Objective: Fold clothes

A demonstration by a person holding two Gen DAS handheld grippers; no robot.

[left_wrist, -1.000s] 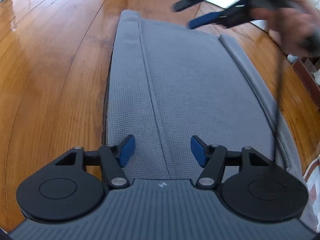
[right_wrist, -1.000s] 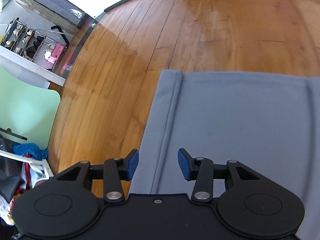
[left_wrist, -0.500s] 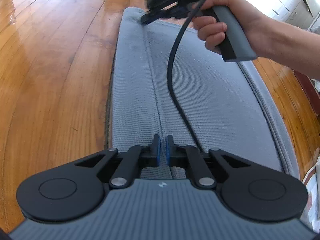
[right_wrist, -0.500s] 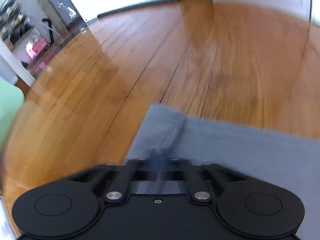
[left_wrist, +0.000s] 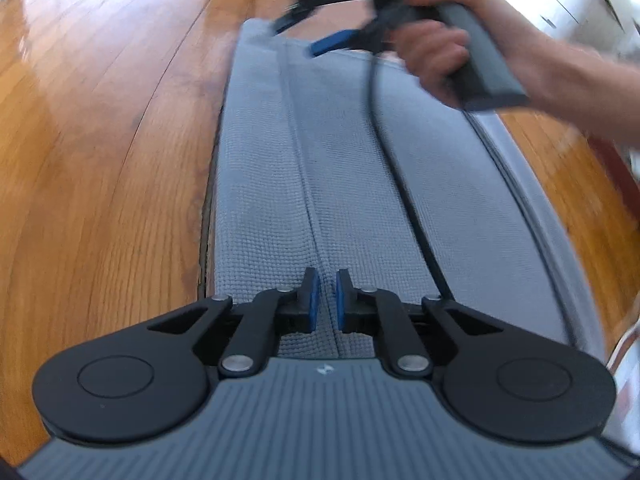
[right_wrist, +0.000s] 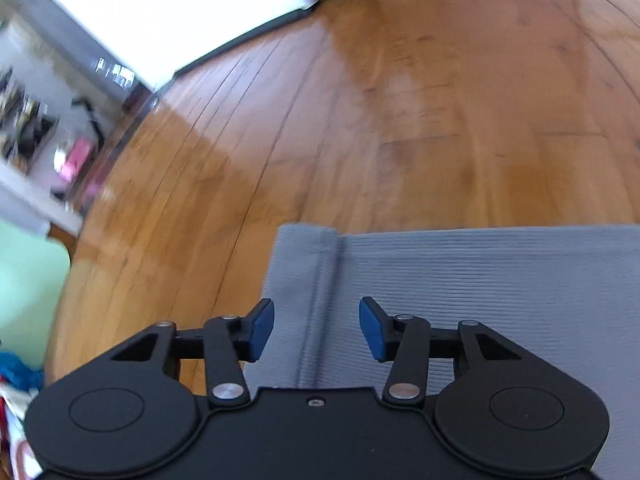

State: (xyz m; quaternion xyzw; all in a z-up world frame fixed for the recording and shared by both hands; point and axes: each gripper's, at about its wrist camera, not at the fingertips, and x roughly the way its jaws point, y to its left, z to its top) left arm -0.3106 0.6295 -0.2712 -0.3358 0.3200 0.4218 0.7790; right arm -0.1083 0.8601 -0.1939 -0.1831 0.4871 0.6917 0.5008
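Note:
A grey waffle-knit garment (left_wrist: 360,160) lies flat on the wooden floor (left_wrist: 100,140), folded into a long strip with a seam down its left part. My left gripper (left_wrist: 324,304) is nearly shut, its blue pads pinching the seam at the near end. My right gripper (left_wrist: 308,36) is open over the far left corner, held by a hand (left_wrist: 440,56). In the right wrist view the right gripper (right_wrist: 316,328) is open above that corner of the garment (right_wrist: 480,280), its jaws straddling the seam.
The right gripper's black cable (left_wrist: 400,168) trails across the garment. A shoe rack (right_wrist: 36,128) and a pale green panel (right_wrist: 28,288) stand at the left. A bright doorway (right_wrist: 160,12) is at the far edge of the floor.
My right gripper was shut on the far corner half a second ago and has opened and lifted slightly. My left gripper stays closed on the seam at the near end.

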